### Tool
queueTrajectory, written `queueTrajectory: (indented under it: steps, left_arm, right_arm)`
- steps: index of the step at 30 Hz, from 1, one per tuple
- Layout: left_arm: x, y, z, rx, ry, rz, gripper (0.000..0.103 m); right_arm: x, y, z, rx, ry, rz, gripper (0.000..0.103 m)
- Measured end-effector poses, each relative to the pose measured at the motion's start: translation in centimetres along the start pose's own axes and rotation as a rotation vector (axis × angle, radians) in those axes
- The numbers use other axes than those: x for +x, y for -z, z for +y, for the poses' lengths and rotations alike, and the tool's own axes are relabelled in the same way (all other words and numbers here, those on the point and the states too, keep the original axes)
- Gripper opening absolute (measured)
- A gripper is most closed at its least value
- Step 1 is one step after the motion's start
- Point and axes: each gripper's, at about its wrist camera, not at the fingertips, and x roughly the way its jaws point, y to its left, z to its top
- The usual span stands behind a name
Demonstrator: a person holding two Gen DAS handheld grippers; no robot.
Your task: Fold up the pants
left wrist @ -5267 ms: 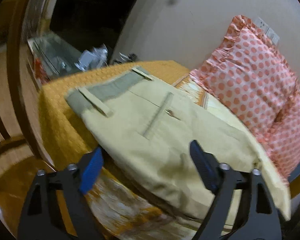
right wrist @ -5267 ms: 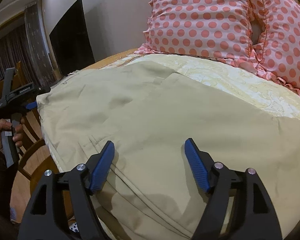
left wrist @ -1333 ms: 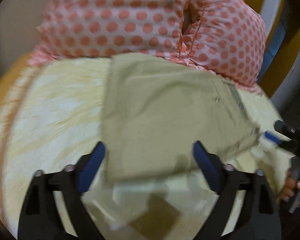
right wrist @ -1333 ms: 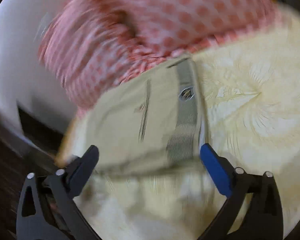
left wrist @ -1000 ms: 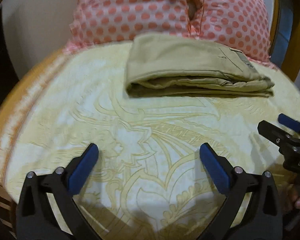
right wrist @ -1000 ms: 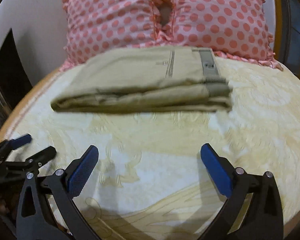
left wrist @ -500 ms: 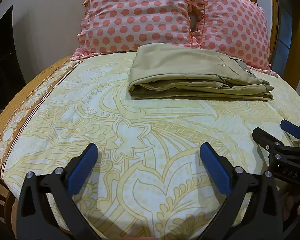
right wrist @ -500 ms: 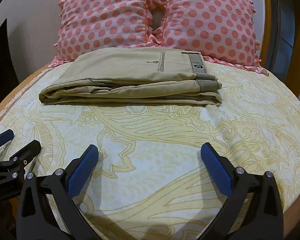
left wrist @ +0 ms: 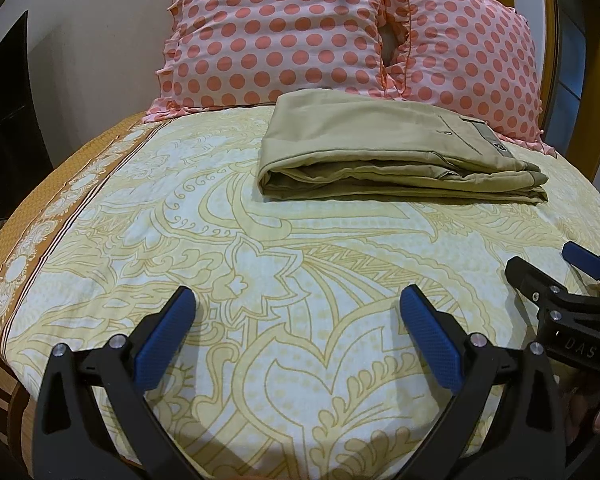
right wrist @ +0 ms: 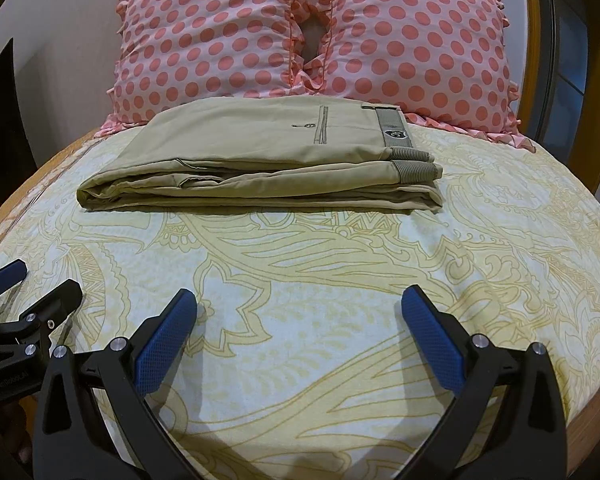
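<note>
folded khaki pants (right wrist: 260, 160) lie on the yellow patterned bed (right wrist: 340, 280), well ahead of both jaws, just in front of two pink polka-dot pillows (right wrist: 312, 36). left gripper (left wrist: 296, 320) and right gripper (right wrist: 298, 320) hover with jaws wide apart, holding nothing.

A broad stretch of patterned bedsheet (right wrist: 340, 272) lies bare between the two spread claws and the folded pants (right wrist: 260, 168), which block the far side. Behind them two dotted pillows (right wrist: 312, 36) close off the headboard end (the pants touch them). The right claw (left wrist: 540, 276) crowds the sheet's right edge.
</note>
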Motion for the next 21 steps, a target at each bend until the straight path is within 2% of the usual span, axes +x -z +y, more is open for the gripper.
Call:
queueTrajectory:
  steps: [21]
  left_arm:
    - [0.03, -0.02, -0.22, -0.003, -0.003, -0.001, 0.101]
  right_arm:
    - [0.02, -0.03, 0.03, 0.001, 0.001, -0.003, 0.102]
